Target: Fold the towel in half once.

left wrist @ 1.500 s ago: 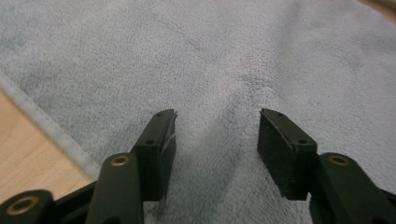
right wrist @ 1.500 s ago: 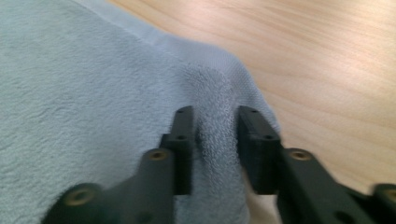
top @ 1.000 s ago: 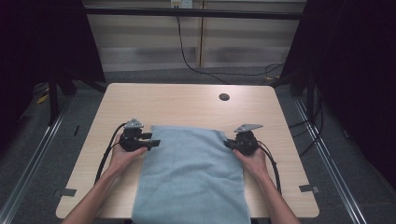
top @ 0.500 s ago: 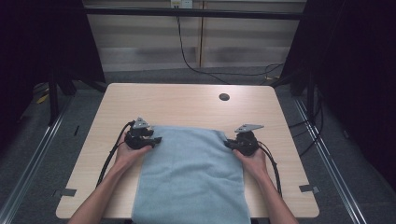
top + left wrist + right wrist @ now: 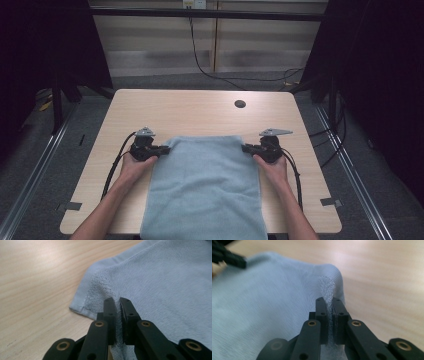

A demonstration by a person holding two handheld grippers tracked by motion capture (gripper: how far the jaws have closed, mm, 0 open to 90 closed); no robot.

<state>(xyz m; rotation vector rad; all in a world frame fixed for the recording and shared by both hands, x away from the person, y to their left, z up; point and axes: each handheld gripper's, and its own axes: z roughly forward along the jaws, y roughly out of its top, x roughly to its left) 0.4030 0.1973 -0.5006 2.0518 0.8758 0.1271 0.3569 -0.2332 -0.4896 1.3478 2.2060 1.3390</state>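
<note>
While both far corners are held, the table [image 5: 150, 107] carries a light-blue towel [image 5: 205, 190] that lies flat from mid-surface back over the near edge, where it hangs off toward the person. A small dark hole [image 5: 240, 104] sits nr the far right corner, well apart from the cloth.

L gripper [image 5: 159, 149]: jaws closed on a pinched ridge of terry at the towel's far left corner; in the left gripper view the fold [image 5: 118, 302] rises betw. the two black jaws, hem just beside them. R gripper [image 5: 246, 148]: jaws likewise clamped on the far right corner, a raised pleat [image 5: 327, 290] caught betw. them in the right gripper view. Both hands rest low, approx. level w/ each other, cables trailing toward the near edge.

Step in hand (judged): corners secured, fold or lift about to start. Next move calls for raising both corners together, keeping equal tension so the far edge stays straight, then carrying them toward the near edge w/o letting the cloth slip from the jaws.

Vs. 1.0 s ago: the far edge appears narrower, L gripper drawn inward and a little nearer; R gripper approx. unchanged.
</note>
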